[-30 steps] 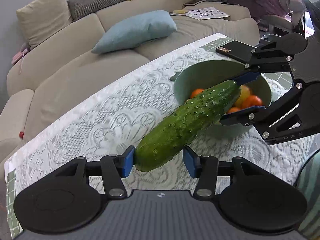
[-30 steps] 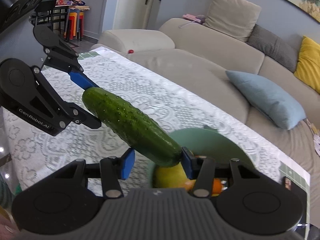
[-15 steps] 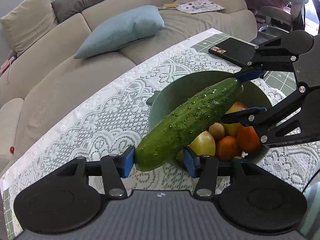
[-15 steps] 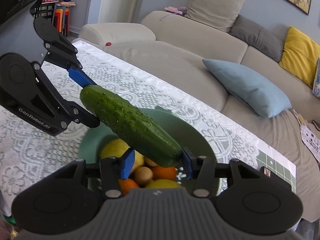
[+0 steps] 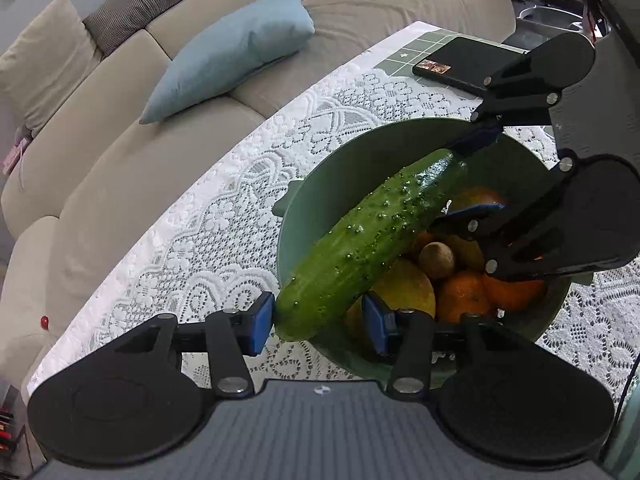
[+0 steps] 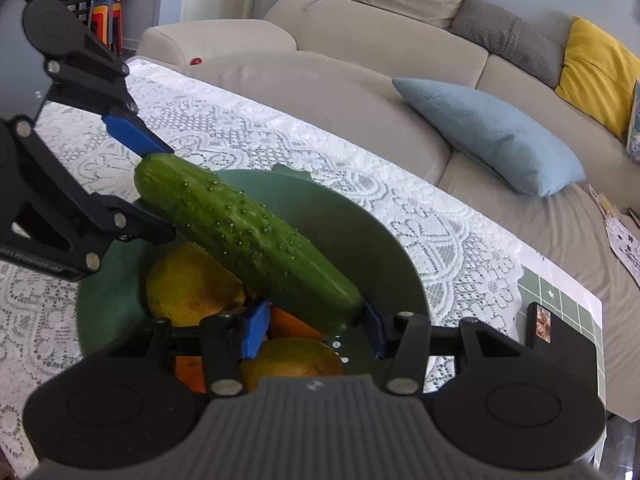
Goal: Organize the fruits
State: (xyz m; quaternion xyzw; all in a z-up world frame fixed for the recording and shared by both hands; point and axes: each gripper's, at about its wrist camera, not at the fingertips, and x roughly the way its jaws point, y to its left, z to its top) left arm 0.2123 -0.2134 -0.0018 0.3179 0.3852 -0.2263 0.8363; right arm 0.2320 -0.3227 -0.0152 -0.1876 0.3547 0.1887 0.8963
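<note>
A bumpy green cucumber hangs over a green bowl, held at both ends. My left gripper is shut on its near end in the left wrist view. My right gripper is shut on the other end; the cucumber runs up and left from it. The bowl holds oranges, a yellow fruit and a small brown fruit. Each gripper shows in the other's view, the right one and the left one.
The bowl stands on a table with a white lace cloth. A black phone lies on a green mat at the table's corner. A beige sofa with a blue cushion runs along the far table edge.
Both grippers have carried the cucumber toward and over the bowl and lowered it closer to the fruit. Both grips are unchanged.
</note>
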